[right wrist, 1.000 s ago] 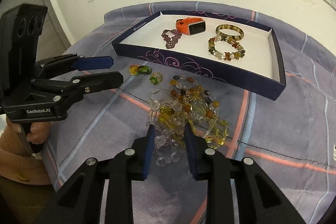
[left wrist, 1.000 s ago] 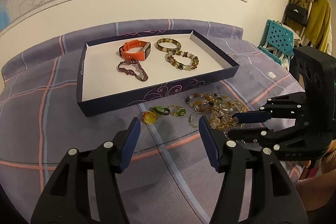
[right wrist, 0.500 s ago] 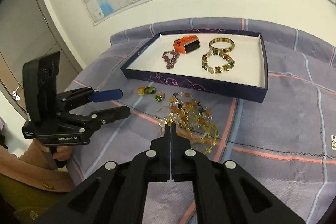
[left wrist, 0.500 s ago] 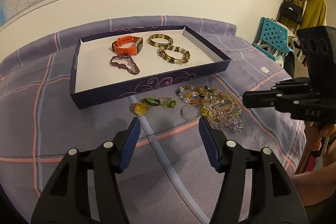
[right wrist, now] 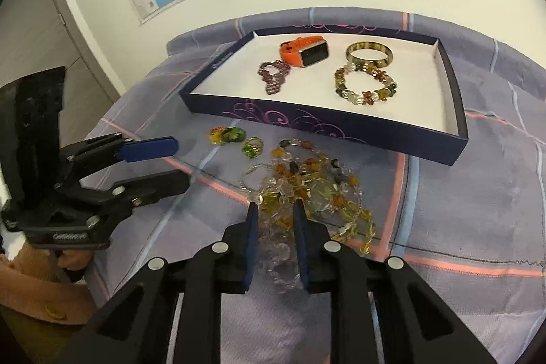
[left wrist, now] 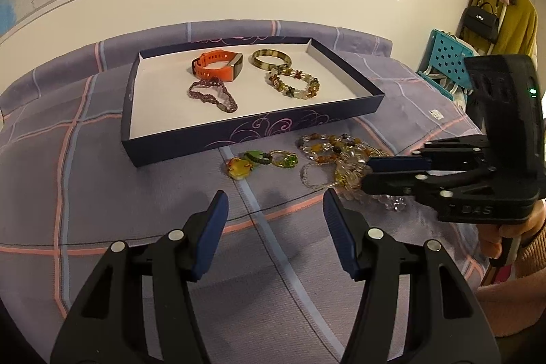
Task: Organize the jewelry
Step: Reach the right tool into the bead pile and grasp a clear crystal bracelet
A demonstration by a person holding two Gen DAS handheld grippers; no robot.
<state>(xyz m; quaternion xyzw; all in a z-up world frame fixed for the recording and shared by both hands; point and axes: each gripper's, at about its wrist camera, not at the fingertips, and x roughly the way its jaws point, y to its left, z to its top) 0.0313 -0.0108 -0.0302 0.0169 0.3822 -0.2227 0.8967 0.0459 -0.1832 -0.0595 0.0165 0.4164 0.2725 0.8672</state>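
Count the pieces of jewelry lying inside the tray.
4. Orange watch at back left, purple bead bracelet in front of it, amber bangle at back right, mixed-bead bracelet in front of that. None seems hidden in the tray.

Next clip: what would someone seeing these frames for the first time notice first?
Probably the tangled pile of amber and clear beads on the purple checked bedspread, with the right gripper open around its near end. Behind it, the navy tray holds an orange watch, a bangle and two bracelets. The left gripper hangs open nearby.
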